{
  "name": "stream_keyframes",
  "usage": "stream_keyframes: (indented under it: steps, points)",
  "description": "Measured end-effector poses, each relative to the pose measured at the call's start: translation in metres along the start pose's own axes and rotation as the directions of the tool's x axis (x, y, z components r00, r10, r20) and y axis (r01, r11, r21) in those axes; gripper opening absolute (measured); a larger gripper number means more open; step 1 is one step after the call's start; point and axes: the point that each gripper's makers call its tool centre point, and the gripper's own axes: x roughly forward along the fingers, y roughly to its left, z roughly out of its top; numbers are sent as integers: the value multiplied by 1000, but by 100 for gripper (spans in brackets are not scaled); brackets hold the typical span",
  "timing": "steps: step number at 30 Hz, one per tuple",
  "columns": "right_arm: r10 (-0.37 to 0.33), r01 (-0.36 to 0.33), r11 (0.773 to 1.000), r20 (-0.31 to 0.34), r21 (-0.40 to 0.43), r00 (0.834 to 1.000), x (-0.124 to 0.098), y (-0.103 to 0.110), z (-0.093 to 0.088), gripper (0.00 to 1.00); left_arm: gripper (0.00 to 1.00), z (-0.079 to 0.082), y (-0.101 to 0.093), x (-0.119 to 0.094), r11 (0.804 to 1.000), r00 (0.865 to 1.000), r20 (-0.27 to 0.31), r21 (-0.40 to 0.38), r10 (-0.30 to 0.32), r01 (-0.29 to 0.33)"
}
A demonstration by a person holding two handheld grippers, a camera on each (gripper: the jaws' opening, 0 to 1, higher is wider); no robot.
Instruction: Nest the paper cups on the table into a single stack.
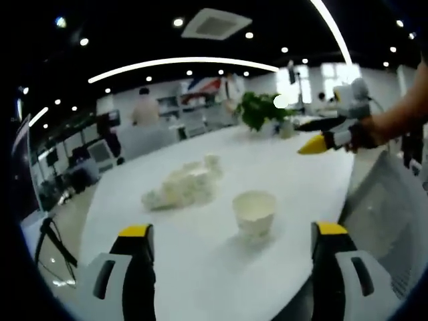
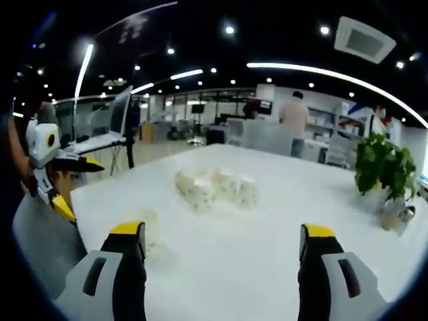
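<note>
Both your tongs hang spread and empty above the bench (image 1: 200,267), so nothing is gripped yet. One cup (image 1: 254,212) stands upright near you, between the left tongs' (image 1: 231,251) jaws in the left gripper view. The other cups (image 2: 215,187) lie heaped farther out, ahead of the right tongs (image 2: 221,257), likely a ready base.

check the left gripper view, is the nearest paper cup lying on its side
No, the paper cup stands upright on the white table, mouth up, apart from the pile of cups behind it.
</note>
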Motion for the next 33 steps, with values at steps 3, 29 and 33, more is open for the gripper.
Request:
stream_keyframes:
  steps: [3, 29, 33]
  points:
    - [11, -11, 1000, 6, -17, 1000, 9, -4, 7, 94, 97, 2, 2, 0, 1000, 1000, 7, 3, 5, -5]
    - [141, -140, 989, 21, -50, 990, 116, -53, 37, 90, 99, -15, 6, 7, 1000, 997, -78, 10, 28, -27]
    - [153, -152, 988, 20, -28, 988, 133, -63, 39, 90, 99, -18, 4, 8, 1000, 996, -91, -9, 24, -24]
